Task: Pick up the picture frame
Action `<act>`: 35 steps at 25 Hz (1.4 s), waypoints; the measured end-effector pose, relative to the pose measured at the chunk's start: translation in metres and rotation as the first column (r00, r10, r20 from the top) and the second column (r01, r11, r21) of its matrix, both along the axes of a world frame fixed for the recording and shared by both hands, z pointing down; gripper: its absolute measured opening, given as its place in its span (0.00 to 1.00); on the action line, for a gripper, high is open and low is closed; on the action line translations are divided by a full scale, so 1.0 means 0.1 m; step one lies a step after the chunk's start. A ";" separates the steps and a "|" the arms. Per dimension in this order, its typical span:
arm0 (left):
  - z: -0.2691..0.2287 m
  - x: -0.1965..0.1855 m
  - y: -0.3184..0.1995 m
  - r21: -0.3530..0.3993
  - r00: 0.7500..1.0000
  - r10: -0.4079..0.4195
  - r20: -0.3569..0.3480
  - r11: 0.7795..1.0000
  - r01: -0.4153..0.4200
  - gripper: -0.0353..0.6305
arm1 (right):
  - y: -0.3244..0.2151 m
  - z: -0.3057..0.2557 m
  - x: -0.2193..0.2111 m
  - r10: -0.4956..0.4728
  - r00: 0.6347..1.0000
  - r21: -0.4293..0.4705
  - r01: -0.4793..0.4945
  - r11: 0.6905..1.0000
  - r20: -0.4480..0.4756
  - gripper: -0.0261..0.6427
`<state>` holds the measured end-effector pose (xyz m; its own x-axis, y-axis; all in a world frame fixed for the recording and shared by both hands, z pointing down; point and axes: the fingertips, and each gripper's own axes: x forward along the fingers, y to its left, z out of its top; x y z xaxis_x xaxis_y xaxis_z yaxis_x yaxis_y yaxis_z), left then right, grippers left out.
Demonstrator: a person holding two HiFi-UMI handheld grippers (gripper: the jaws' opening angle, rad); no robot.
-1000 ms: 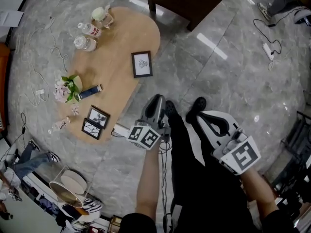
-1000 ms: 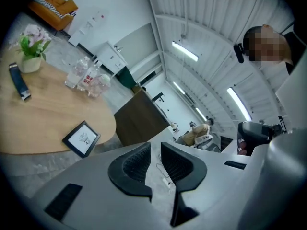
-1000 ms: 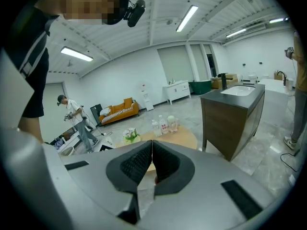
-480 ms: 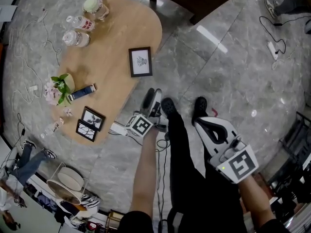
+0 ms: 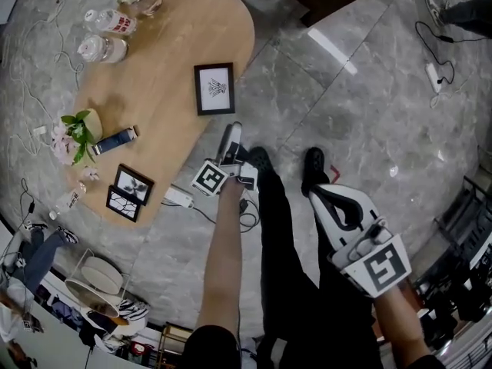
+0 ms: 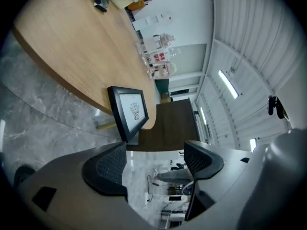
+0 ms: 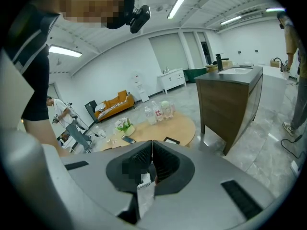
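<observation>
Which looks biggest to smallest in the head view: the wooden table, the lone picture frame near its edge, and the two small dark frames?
1. wooden table
2. lone picture frame
3. upper small frame and lower small frame: these look alike, so they are unranked. Lens warp toward the picture's edge adds doubt.

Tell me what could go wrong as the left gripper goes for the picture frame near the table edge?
1. The picture frame lies flat close to the table edge; the left gripper, jaws opening and empty, might push it off onto the floor.
2. A white power strip lies by the person's feet: a possible trip.
</observation>
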<state>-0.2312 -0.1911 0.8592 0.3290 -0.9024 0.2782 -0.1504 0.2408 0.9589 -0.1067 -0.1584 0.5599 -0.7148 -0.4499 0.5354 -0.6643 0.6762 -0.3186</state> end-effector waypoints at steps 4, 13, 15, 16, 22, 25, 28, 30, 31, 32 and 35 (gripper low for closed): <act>0.14 -0.03 -0.12 0.020 0.998 -0.043 -0.045 0.999 0.044 0.61 | 0.02 0.14 0.01 -0.007 1.000 -0.019 0.006 1.000 -0.013 0.06; 0.47 -0.17 -0.28 -0.003 0.985 -0.149 -0.085 0.989 0.149 0.60 | 0.10 0.35 0.07 0.006 1.000 -0.061 -0.008 0.998 -0.025 0.06; 0.53 -0.21 -0.31 -0.010 0.982 -0.169 -0.087 0.986 0.169 0.60 | 0.11 0.38 0.09 0.011 1.000 -0.066 -0.013 0.998 -0.029 0.06; 0.56 -0.23 -0.32 -0.014 0.980 -0.179 -0.089 0.984 0.178 0.60 | 0.11 0.39 0.10 0.014 0.999 -0.068 -0.016 0.998 -0.031 0.06; 0.66 -0.29 -0.39 -0.022 0.971 -0.212 -0.107 0.977 0.211 0.55 | 0.11 0.44 0.17 0.025 0.999 -0.076 -0.028 0.997 -0.043 0.06; 0.67 -0.30 -0.43 -0.015 0.967 -0.223 -0.121 0.975 0.222 0.50 | 0.12 0.44 0.20 0.027 0.999 -0.081 -0.030 0.996 -0.044 0.06; 0.69 -0.32 -0.47 -0.006 0.964 -0.232 -0.128 0.972 0.233 0.43 | 0.14 0.48 0.22 0.030 0.999 -0.085 -0.033 0.996 -0.041 0.06; 0.69 -0.32 -0.48 -0.007 0.963 -0.236 -0.128 0.971 0.237 0.37 | 0.15 0.50 0.23 0.036 0.999 -0.086 -0.039 0.995 -0.040 0.06; 0.69 -0.32 -0.48 -0.009 0.963 -0.237 -0.130 0.971 0.238 0.32 | 0.15 0.51 0.24 0.040 0.998 -0.087 -0.043 0.995 -0.039 0.06; 0.69 -0.32 -0.48 -0.012 0.963 -0.236 -0.133 0.971 0.237 0.29 | 0.15 0.52 0.24 0.043 0.998 -0.088 -0.046 0.995 -0.037 0.06; 0.67 -0.33 -0.51 -0.008 0.960 -0.234 -0.152 0.972 0.236 0.19 | 0.15 0.52 0.24 0.047 0.998 -0.085 -0.050 0.995 -0.031 0.06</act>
<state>-0.2644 -0.2419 0.9262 0.1450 -0.9618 0.2320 0.0558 0.2421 0.9687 -0.0827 -0.1437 0.6116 -0.6771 -0.4352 0.5935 -0.7052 0.6141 -0.3543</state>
